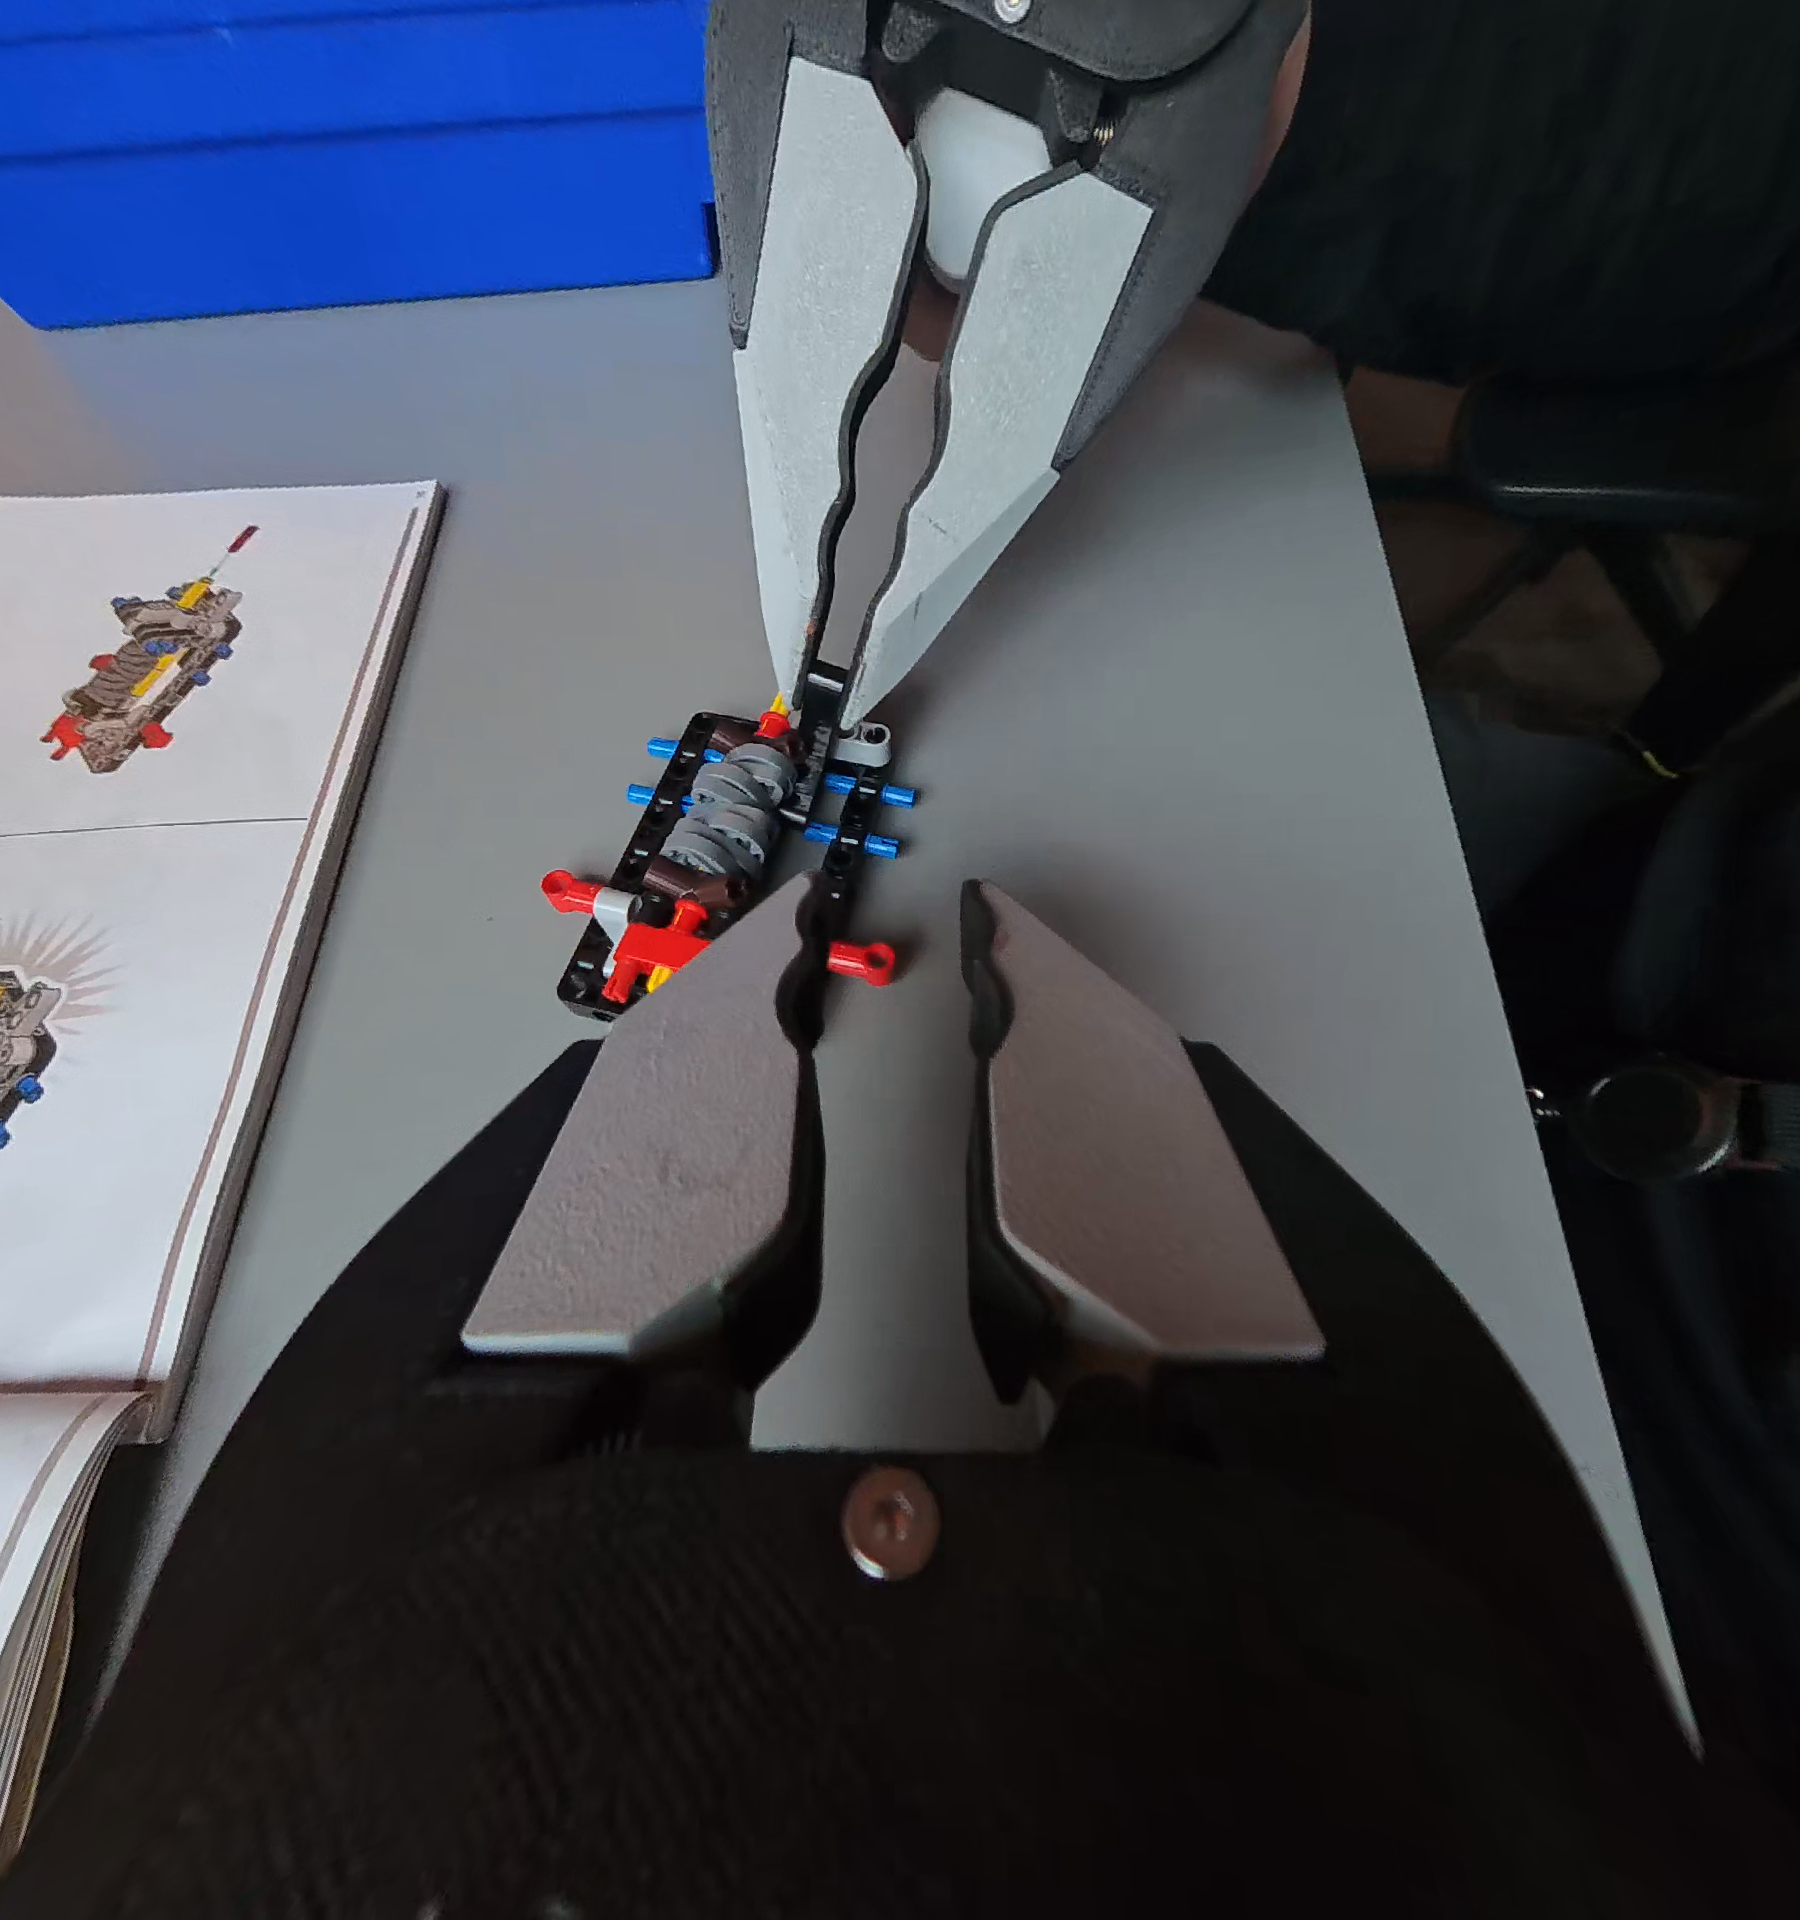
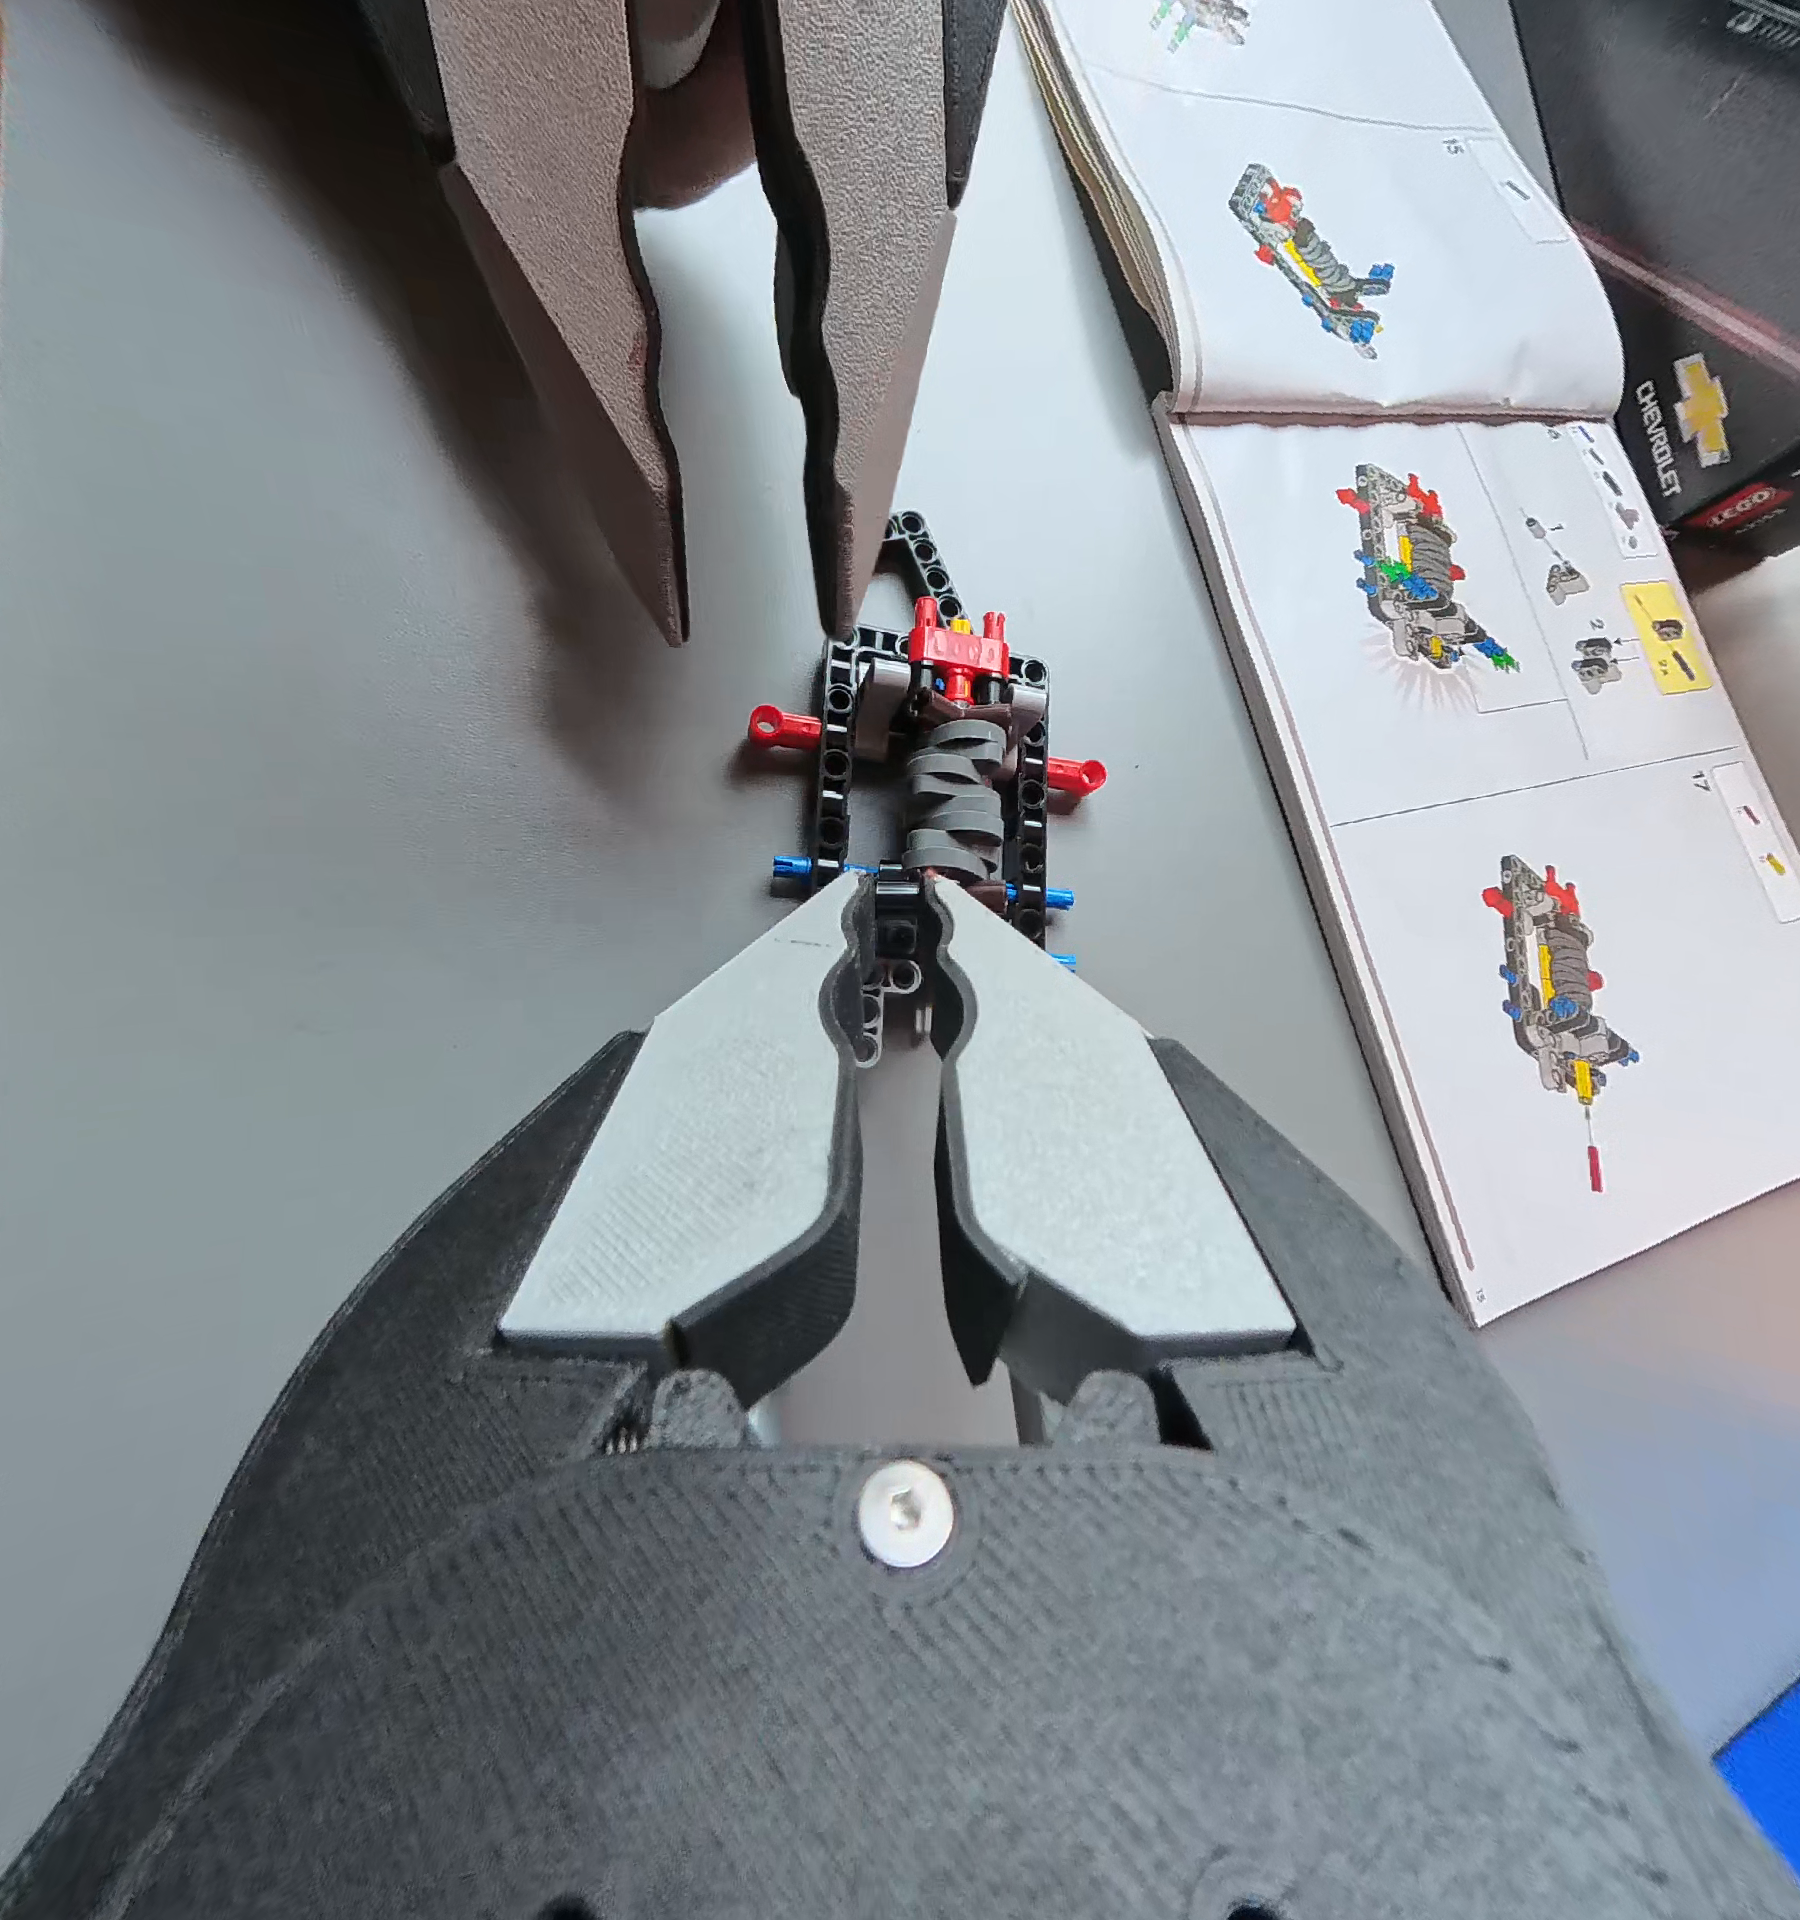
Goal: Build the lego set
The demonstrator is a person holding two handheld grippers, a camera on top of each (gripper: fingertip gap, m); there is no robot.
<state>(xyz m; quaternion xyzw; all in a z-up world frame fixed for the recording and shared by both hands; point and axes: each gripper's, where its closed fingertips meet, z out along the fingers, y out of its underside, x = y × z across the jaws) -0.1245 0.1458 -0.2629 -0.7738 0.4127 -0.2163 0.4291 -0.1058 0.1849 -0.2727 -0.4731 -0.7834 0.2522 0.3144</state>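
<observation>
A: Where is the lego assembly [image 1: 721,844] sitting?
B: It is lying on the grey bench [image 1: 1135,727], centre of the frame, right of the open instruction booklet [image 1: 148,935].
A: And the fingers?
B: The right gripper [image 2: 894,896] is clamping a small black piece [image 2: 896,925] at the assembly's near end. The left gripper [image 1: 885,894] is hovering with fingers apart, one tip over the frame's edge.

You are working in what looks like an office or lab room: a plain grey table [image 1: 1135,623], a black office chair [image 1: 1706,935] past its right edge, blue storage bins [image 1: 324,156] at the far left, and an open instruction booklet [image 2: 1478,831] beside a black product box [image 2: 1727,312].
</observation>
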